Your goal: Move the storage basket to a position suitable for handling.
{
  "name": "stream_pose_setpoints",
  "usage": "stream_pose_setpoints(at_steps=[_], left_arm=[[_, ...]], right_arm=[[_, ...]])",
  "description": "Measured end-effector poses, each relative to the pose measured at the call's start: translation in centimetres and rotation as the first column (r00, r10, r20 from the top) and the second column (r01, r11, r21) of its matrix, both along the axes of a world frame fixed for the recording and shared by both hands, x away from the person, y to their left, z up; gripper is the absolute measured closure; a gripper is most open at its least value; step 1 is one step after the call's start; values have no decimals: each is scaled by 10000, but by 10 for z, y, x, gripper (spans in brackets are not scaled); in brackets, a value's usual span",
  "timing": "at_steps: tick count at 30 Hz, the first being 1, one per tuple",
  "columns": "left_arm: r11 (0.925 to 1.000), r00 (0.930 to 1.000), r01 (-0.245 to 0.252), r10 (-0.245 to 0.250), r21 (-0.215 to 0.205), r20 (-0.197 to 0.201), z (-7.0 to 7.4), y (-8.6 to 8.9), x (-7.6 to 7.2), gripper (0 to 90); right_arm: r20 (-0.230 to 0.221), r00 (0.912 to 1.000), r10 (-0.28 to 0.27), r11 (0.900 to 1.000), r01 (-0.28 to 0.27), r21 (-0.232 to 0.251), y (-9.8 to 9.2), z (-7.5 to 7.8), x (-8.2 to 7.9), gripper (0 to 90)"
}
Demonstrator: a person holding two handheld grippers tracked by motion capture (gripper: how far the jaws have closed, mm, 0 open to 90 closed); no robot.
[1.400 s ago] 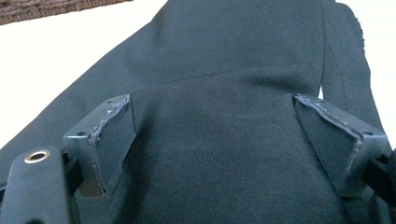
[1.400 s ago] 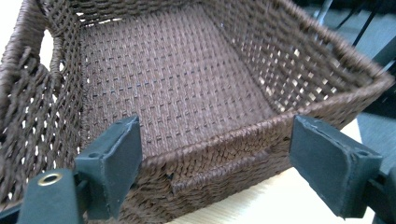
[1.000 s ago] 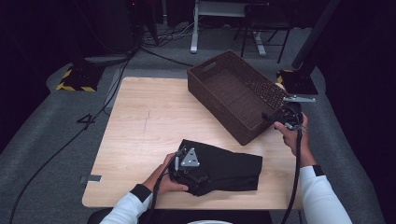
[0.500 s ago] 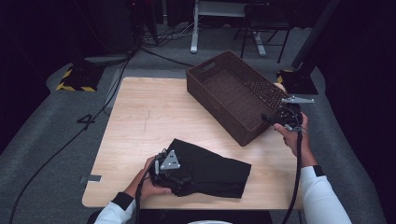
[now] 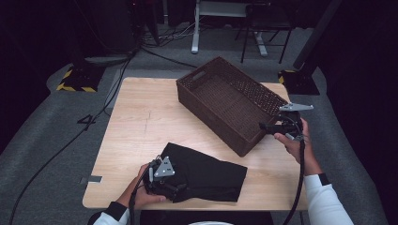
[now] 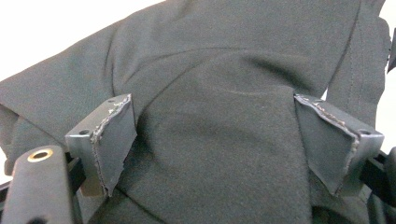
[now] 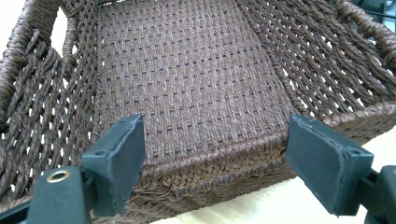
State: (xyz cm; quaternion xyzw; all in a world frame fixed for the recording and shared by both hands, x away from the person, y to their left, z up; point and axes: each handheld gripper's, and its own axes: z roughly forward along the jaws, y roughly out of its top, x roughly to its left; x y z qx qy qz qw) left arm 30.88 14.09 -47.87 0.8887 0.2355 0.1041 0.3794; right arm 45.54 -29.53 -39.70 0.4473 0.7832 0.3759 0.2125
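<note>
Folded black garment (image 5: 206,171) at the counter's (image 5: 141,117) near edge, left tongs (image 5: 176,187) spread wide over its left end, pads (image 6: 114,135) flanking a raised fold; right tongs (image 5: 265,126) gaping, unladen, at the brown wicker basket's (image 5: 225,93) near rim

Dark room, grey carpet (image 5: 56,150), cables (image 5: 94,117), possibly desk legs (image 5: 195,28) behind.
</note>
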Motion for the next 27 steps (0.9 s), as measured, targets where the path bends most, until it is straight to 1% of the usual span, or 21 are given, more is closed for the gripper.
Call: stream_pose_setpoints(at_steps=[3, 4, 7, 9, 11, 13, 15, 17, 18, 19, 20, 21, 22, 24, 25, 26, 27], left_arm=[[10000, 10000, -22, 22, 8, -25, 0, -2, -1, 165], [9999, 9999, 88, -88, -69, -141, -1, -4, -2, 165], [9991, 9983, 425, -424, 21, -407, 1, -11, -6, 166], [9972, 9966, 738, -734, 96, -360, 2, -17, -10, 166], [9966, 9961, 818, -816, 58, -340, 2, -21, -10, 164], [9969, 9964, 790, -790, -13, -314, 2, -22, -10, 154], [9973, 9969, 729, -732, -112, -299, 4, -19, -10, 153], [9974, 9971, 692, -697, -192, -290, 5, -18, -11, 159], [9978, 9978, 587, -596, -296, -301, 11, -13, -13, 163], [9982, 9983, 504, -513, -322, -269, 13, -11, -15, 164], [9982, 9983, 504, -513, -322, -269, 13, -11, -15, 163], [9993, 9996, 249, -252, -273, -114, 18, -4, -19, 162], [9996, 9999, 160, -162, -229, -50, 19, -1, -20, 161], [9996, 10000, -43, 44, -297, 35, 23, 6, -22, 160], [9992, 9998, -197, 198, -351, 32, 25, 11, -23, 160], [9992, 9998, -197, 198, -351, 32, 25, 11, -23, 161], [9977, 9988, -470, 475, -494, 96, 29, 22, -25, 161]], right_arm=[[108, 9996, 257, 9997, -256, -66, 3, 1, -7, 207], [100, 9992, 388, 9992, -388, -21, 4, 1, -10, 207], [100, 9987, 501, 9987, -501, -4, 7, 2, -14, 207], [170, 9981, 597, 9982, -596, -53, 8, 2, -16, 207], [167, 9957, 909, 9957, -906, -168, 8, 5, -16, 208], [146, 9947, 1022, 9948, -1023, 38, 5, 9, -16, 223], [319, 9929, 1149, 9928, -1159, 289, 3, 13, -21, 207], [597, 9885, 1392, 9902, -1395, -2, 0, 19, -32, 198], [851, 9855, 1467, 9892, -1457, -180, -2, 23, -40, 197], [958, 9841, 1496, 9887, -1482, -210, -5, 26, -46, 197], [1091, 9829, 1484, 9889, -1475, -160, -8, 29, -53, 197], [1224, 9812, 1493, 9887, -1496, -68, -13, 31, -63, 197], [1308, 9796, 1528, 9881, -1541, -1, -17, 32, -71, 197], [1477, 9770, 1536, 9876, -1567, 97, -22, 31, -86, 194], [1552, 9753, 1573, 9867, -1618, 170, -24, 28, -95, 194], [1552, 9753, 1573, 9867, -1618, 170, -24, 28, -95, 194], [1570, 9733, 1672, 9839, -1749, 363, -25, 18, -111, 197]])
